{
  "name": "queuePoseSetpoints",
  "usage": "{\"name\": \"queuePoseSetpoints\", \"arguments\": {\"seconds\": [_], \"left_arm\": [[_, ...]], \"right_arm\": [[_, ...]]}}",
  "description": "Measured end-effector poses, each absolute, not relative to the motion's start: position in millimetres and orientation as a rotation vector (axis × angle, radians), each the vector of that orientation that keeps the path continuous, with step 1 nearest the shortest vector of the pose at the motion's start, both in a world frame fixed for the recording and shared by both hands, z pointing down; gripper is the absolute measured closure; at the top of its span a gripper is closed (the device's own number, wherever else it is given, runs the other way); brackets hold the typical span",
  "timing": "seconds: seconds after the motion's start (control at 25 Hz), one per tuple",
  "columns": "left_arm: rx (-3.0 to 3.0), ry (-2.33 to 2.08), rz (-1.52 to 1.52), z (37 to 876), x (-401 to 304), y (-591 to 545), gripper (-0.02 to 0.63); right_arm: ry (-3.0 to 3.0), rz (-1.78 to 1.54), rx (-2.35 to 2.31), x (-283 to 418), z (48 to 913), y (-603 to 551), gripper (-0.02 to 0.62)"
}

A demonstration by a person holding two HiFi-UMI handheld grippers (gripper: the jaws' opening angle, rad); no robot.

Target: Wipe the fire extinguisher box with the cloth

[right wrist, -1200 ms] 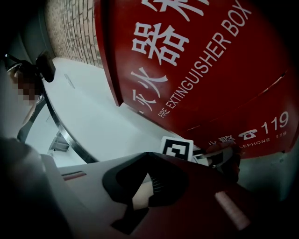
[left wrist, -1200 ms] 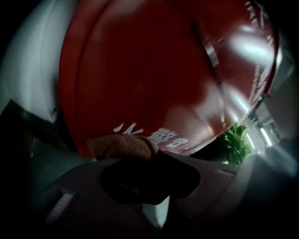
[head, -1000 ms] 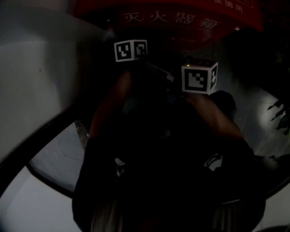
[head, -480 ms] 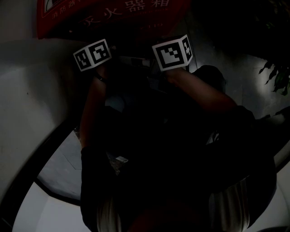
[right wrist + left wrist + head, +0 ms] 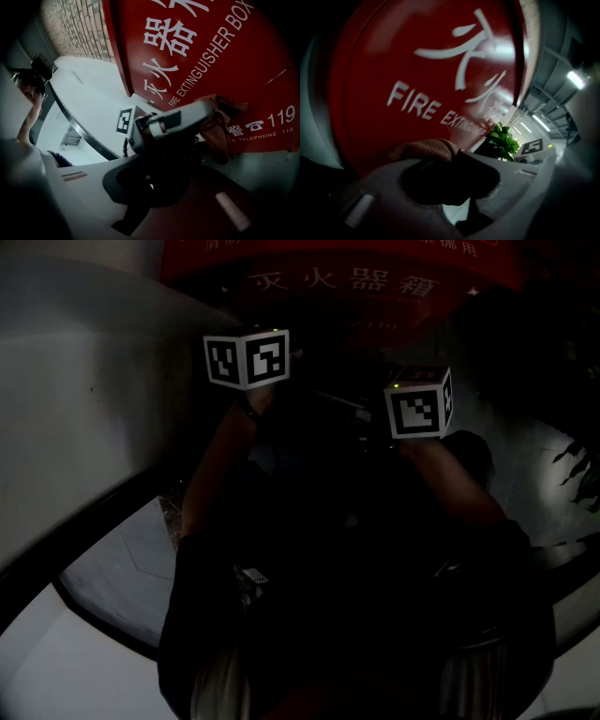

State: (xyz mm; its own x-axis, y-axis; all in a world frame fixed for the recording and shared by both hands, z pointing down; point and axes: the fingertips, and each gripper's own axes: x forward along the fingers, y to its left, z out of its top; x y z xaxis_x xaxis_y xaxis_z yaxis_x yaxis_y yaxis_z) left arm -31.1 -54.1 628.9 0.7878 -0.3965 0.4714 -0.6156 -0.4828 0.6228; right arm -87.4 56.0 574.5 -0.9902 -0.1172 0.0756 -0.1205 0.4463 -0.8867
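One cloth (image 5: 424, 149) held against one red fire extinguisher box (image 5: 417, 61).
Two grippers: left gripper (image 5: 459, 151) clamps the cloth; right gripper (image 5: 164, 154) jaws apart.

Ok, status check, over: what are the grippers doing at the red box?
Left gripper shut on cloth. Cloth up at fire extinguisher box front, contact unclear. Right gripper open, empty. Nothing in the way.

Dim light throughout — a pale floor (image 5: 112, 559) crossed by a dark curved band (image 5: 75, 127), a grey wall (image 5: 84, 381) at left, a brick-patterned wall (image 5: 77, 28), a green potted plant (image 5: 502, 140) and bright ceiling strip lights (image 5: 575, 79) beyond.
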Motion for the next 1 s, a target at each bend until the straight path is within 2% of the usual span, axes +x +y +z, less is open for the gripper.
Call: {"name": "queuePoseSetpoints", "arguments": {"seconds": [1.0], "left_arm": [[2.682,-0.680,-0.063,427.4,-18.9,-32.0,0.503]], "right_arm": [[-2.646,1.516,0.199,-97.1,583.5,66.7,0.595]]}}
